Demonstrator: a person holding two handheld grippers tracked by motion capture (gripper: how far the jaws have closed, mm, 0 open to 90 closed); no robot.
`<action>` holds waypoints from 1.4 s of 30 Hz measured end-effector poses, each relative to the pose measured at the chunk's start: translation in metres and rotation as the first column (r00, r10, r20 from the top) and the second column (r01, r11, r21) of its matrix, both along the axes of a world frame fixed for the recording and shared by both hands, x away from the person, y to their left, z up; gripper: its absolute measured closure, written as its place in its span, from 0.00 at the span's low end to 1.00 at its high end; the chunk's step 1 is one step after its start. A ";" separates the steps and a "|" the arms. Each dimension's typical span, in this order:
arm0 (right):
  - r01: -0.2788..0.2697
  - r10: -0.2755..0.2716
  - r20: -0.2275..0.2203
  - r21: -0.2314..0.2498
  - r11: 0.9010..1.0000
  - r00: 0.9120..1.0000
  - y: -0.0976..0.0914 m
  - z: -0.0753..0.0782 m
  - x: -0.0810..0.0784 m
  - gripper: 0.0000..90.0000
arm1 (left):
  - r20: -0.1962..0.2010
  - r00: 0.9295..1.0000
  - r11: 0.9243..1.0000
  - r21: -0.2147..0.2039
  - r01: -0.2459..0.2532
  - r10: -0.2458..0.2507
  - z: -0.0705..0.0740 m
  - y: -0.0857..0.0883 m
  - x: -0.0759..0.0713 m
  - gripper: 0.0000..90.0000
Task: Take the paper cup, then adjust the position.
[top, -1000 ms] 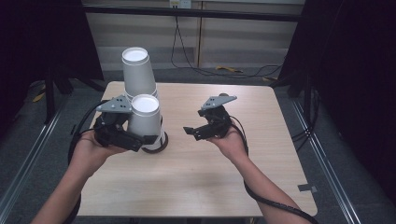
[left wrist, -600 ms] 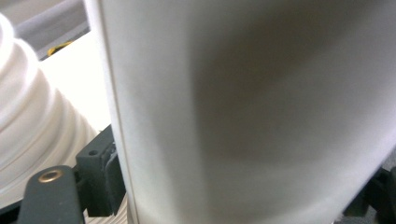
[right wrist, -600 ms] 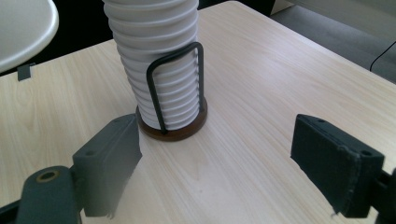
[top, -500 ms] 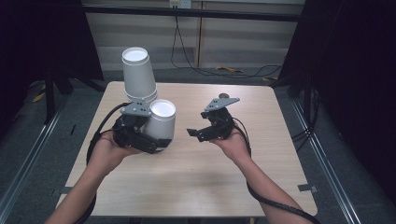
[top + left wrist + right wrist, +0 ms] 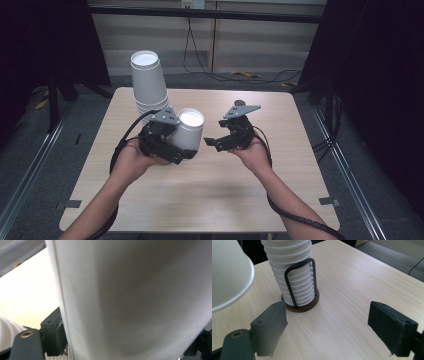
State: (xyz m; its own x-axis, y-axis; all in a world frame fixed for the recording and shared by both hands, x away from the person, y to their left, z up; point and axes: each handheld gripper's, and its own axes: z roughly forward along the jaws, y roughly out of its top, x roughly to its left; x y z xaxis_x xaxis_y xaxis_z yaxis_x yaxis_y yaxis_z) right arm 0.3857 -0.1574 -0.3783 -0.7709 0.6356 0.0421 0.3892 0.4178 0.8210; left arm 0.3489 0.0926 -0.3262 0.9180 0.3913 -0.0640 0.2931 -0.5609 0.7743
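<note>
A white paper cup (image 5: 189,130) is held base-up and tilted above the table, and my left gripper (image 5: 182,150) is shut on its wall. In the left gripper view the cup's side (image 5: 130,297) rises right in front of the camera, with a black pad (image 5: 56,332) pressed on its left edge. My right gripper (image 5: 216,135) hangs just right of the cup, open with nothing between its pads (image 5: 270,327). The cup's rim (image 5: 227,272) shows at the upper left of the right gripper view.
A tall stack of white cups (image 5: 147,80) stands upside down at the table's back left. It sits in a black wire holder (image 5: 299,282) on a round brown base (image 5: 300,307). The wooden table (image 5: 240,200) has dark floor and cables behind it.
My left gripper has carried the cup to the right, away from the stack and close to the right gripper. The right hand has stayed put.
</note>
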 end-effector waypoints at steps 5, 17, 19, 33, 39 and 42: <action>-0.003 0.003 -0.004 -0.001 1.000 1.000 0.003 -0.002 0.000 0.17 | -0.002 1.000 1.000 0.009 0.004 -0.004 -0.002 -0.003 0.002 0.19; 0.009 -0.009 -0.012 -0.005 1.000 1.000 -0.006 -0.007 0.000 0.17 | -0.028 0.999 0.998 0.052 0.017 -0.016 -0.010 -0.014 0.014 0.19; 0.010 -0.010 -0.015 -0.004 1.000 1.000 -0.008 -0.007 0.000 0.17 | -0.028 1.000 0.998 0.057 0.014 -0.012 -0.011 -0.016 0.015 0.19; -0.009 0.007 -0.034 -0.080 0.997 0.999 -0.023 -0.014 -0.003 0.17 | -0.072 0.997 0.975 0.216 0.051 -0.036 -0.019 -0.034 0.028 0.19; -0.038 0.032 -0.058 -0.107 0.993 0.998 -0.030 -0.017 -0.004 0.16 | -0.081 0.996 0.963 0.263 0.063 -0.043 -0.022 -0.040 0.029 0.19; -0.068 0.061 -0.058 -0.131 0.989 0.996 -0.034 -0.018 -0.006 0.16 | -0.082 0.995 0.954 0.292 0.074 -0.052 -0.023 -0.043 0.029 0.19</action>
State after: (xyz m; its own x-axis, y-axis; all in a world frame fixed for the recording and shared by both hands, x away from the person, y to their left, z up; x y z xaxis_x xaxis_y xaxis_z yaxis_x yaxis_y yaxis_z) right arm 0.3799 -0.1916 -0.3964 -0.8094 0.5872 0.0033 0.4002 0.5476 0.7349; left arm 0.3782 0.0498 -0.3493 0.9387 0.3439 -0.0222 0.2988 -0.7799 0.5499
